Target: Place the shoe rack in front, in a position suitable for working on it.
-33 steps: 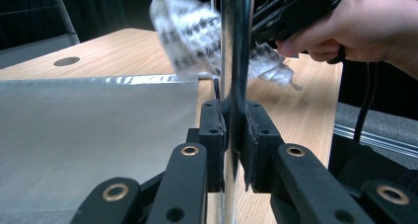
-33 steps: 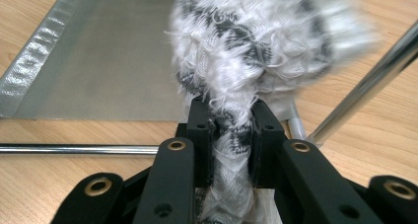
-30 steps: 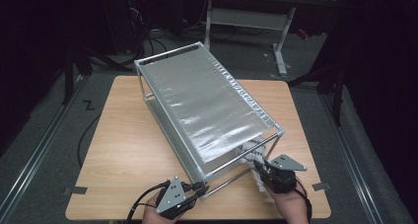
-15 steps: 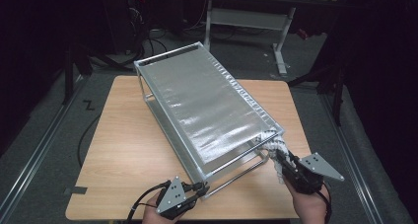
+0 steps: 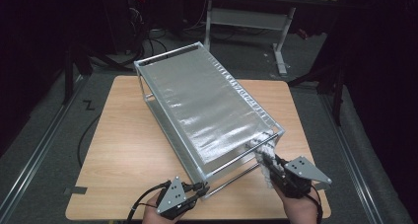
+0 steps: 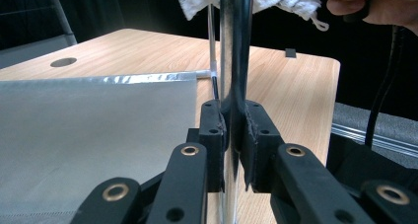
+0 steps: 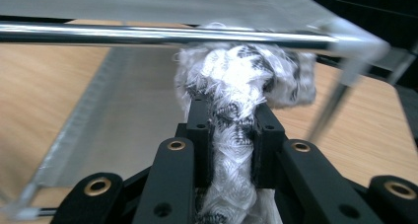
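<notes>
High view first: both forearms come in at the near edge of the light wooden table (image 5: 123, 150). The left gripper (image 5: 201, 188) sits low by the near edge, a bit left of the middle, lying roughly level and pointing right and away toward the near corner post of the silver metal-framed rack with shiny foil-like panels (image 5: 207, 105). That rack stands diagonally across the table, running from the far left corner toward the near right corner. The right gripper (image 5: 268, 162) is up off the table near the near right corner, angled up and away, with the grey three-cornered plate on top, and a white cloth with dark flecks (image 5: 263, 152) bunched in its tip, right against the rack's near right top corner.

Left gripper view: the jaws are clamped tight on a thin upright chrome post (image 6: 235, 61) of the rack, pads pressing it from both sides. The foil panel stretches off to the left, and the cloth hangs at the top with the other hand beside it.

Right gripper view: the jaws are pinched on the cloth (image 7: 236, 110), which squeezes through between the pads and puffs out past the tips. The puffed end sits just under, and looks to be touching, a horizontal chrome bar (image 7: 162, 35) of the rack running across the top
</notes>
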The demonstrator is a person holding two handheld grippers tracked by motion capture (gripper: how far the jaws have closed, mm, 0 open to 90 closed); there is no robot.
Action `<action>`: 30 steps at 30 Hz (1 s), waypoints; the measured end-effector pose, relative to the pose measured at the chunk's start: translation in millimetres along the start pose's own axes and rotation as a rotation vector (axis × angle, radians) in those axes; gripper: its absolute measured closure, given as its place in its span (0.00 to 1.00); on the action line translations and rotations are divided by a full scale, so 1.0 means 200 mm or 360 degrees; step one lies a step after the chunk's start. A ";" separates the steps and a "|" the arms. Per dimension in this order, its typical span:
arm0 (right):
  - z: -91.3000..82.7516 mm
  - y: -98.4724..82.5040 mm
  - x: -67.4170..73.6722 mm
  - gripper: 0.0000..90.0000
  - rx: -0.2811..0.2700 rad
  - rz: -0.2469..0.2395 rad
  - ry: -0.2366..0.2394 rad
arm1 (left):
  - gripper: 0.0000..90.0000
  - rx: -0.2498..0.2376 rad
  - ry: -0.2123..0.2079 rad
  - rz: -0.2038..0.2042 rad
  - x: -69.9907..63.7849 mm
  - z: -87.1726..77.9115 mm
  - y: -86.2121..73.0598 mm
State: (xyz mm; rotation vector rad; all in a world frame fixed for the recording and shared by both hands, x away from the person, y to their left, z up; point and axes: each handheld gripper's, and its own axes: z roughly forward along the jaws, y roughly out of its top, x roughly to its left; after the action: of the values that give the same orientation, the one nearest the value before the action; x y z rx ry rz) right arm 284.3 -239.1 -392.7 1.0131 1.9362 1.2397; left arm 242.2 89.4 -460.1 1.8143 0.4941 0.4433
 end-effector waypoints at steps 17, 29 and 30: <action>0.00 0.06 0.35 0.84 -0.0018 -0.0195 0.0324 | 0.89 0.0000 0.0001 0.0002 0.00 0.00 0.00; -0.02 0.08 0.54 0.84 -0.0032 -0.0292 0.0496 | 0.89 0.0000 0.0001 0.0002 0.00 0.00 0.00; -0.02 0.08 0.55 0.84 -0.0033 -0.0297 0.0509 | 0.89 0.0001 0.0001 0.0003 0.00 0.00 0.00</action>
State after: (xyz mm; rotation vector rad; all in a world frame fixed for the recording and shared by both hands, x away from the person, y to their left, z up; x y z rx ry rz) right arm 228.5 -142.5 -387.6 0.6339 2.1959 1.3745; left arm 242.2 89.5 -460.1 1.8151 0.4933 0.4451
